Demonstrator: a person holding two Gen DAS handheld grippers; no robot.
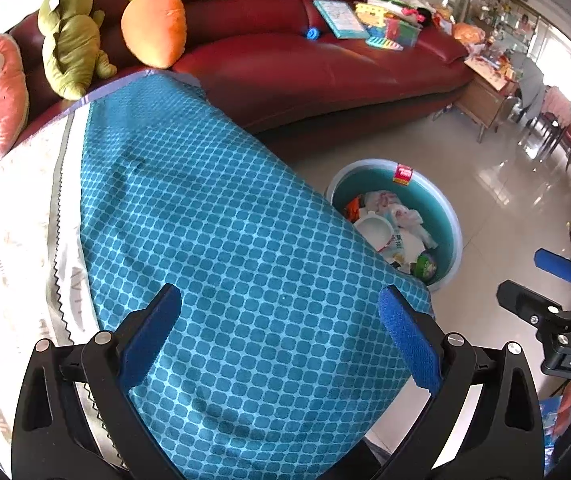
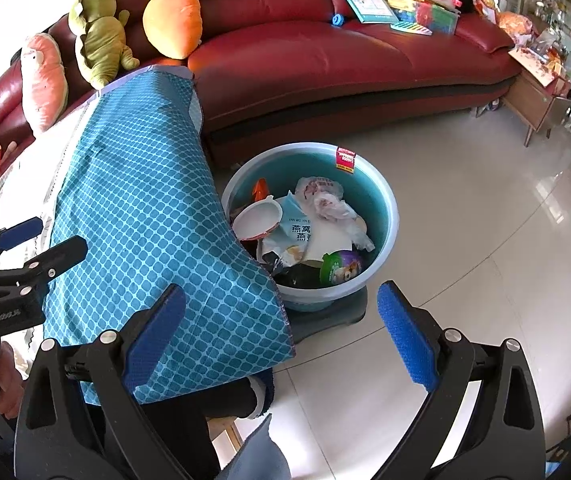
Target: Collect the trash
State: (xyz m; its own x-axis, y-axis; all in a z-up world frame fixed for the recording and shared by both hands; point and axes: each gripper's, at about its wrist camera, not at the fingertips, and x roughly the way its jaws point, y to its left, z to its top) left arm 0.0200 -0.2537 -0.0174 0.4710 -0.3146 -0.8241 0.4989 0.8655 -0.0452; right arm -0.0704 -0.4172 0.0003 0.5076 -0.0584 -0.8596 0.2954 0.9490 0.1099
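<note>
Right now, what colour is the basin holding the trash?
Teal inside, pale blue rim; clearest in the right wrist view.

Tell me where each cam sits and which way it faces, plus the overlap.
Left wrist: on the left gripper, above the blue-cloth table, facing the red sofa; the right gripper shows at right.
Right wrist: on the right gripper, over the table's right edge, facing the trash basin on the floor; a hand shows.
Shared: table, sofa, basin, carrot plush.
</note>
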